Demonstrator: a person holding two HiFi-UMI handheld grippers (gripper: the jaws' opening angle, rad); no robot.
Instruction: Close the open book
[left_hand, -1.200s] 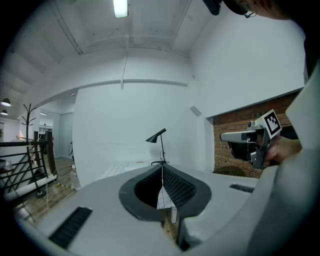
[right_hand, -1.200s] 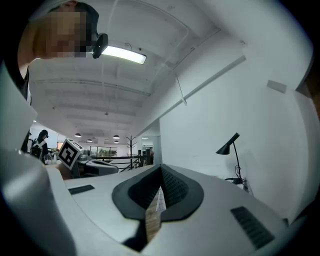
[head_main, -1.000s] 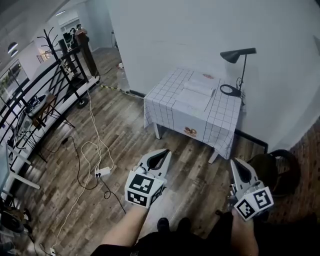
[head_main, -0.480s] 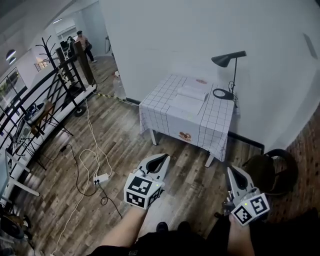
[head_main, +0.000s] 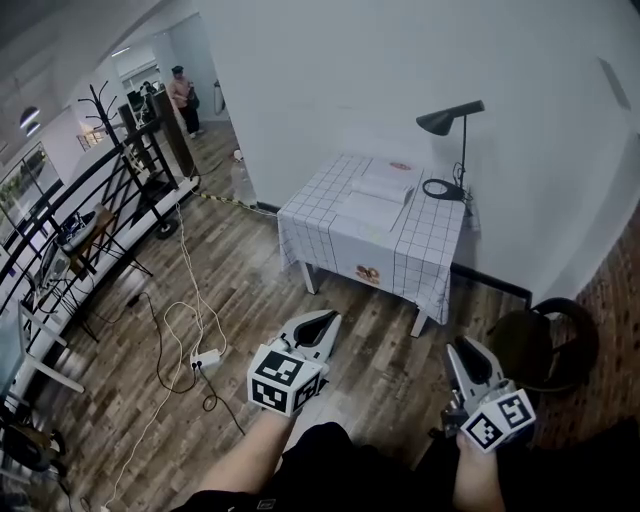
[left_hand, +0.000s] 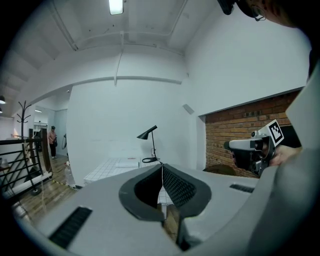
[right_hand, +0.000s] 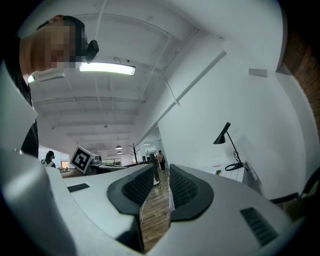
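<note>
**Open book (head_main: 382, 190) lying on the checked worktop (head_main: 425, 250) near a black lamp (head_main: 442, 121), well apart from both grippers.**
Left gripper (head_main: 325, 318): fingers clenched, empty. Right gripper (head_main: 464, 350): fingers opening, nothing between them.

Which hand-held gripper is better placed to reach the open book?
Left, narrowly: both are far from the table, but the left hand-held gripper points at the book; the right hand-held gripper, jaws opening with nothing between, aims past it.

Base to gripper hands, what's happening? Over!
Left gripper shut, empty. Right gripper opening, empty. Book open on table, far ahead. Power strip on floor, off to left.
</note>
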